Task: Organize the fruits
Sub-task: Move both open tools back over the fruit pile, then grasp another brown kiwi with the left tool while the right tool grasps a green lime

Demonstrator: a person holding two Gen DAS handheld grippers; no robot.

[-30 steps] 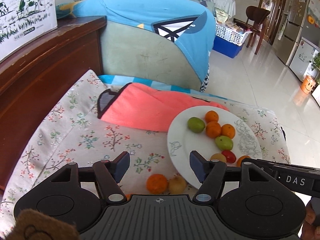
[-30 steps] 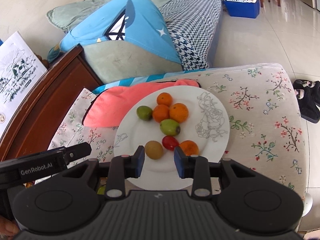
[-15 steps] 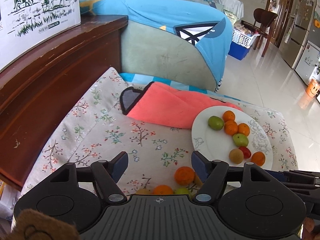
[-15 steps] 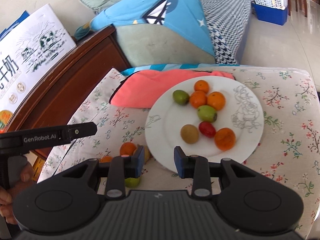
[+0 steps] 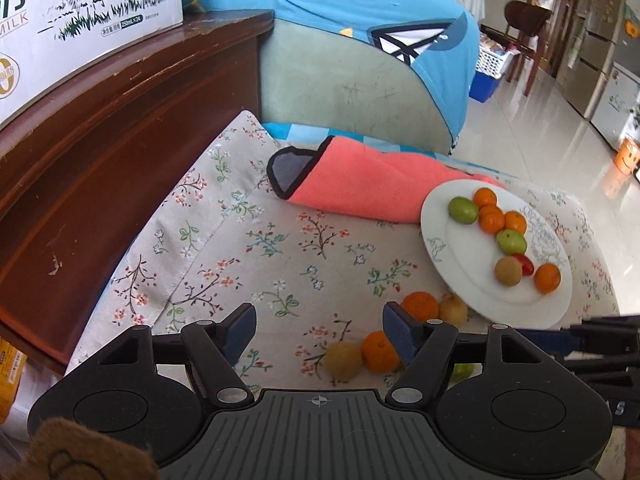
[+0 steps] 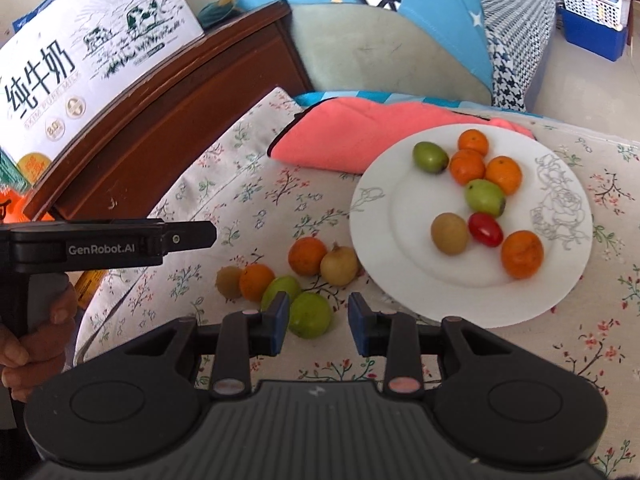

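A white plate (image 6: 384, 224) (image 5: 452, 264) on the floral cloth holds several small fruits: oranges, green ones, a brown one (image 6: 449, 233) and a red tomato (image 6: 485, 229). Several loose fruits lie on the cloth left of the plate: two oranges (image 6: 307, 256) (image 6: 256, 282), two tan-brown ones (image 6: 339, 265) and two green ones (image 6: 310, 315). My right gripper (image 6: 318, 320) is open and empty, its fingers just above the near green fruit. My left gripper (image 5: 320, 334) is open and empty, above the loose orange (image 5: 378, 351) and tan fruit (image 5: 343, 361).
A folded pink cloth (image 5: 360, 184) lies behind the plate. A dark wooden headboard (image 5: 120, 128) with a milk carton box (image 5: 80, 12) on it runs along the left. A cushion under a blue shirt (image 5: 360, 60) stands behind. Tiled floor lies to the right.
Both grippers have pulled back and to the left, away from the plate. The loose fruits beside the plate have come into full view under both of them.
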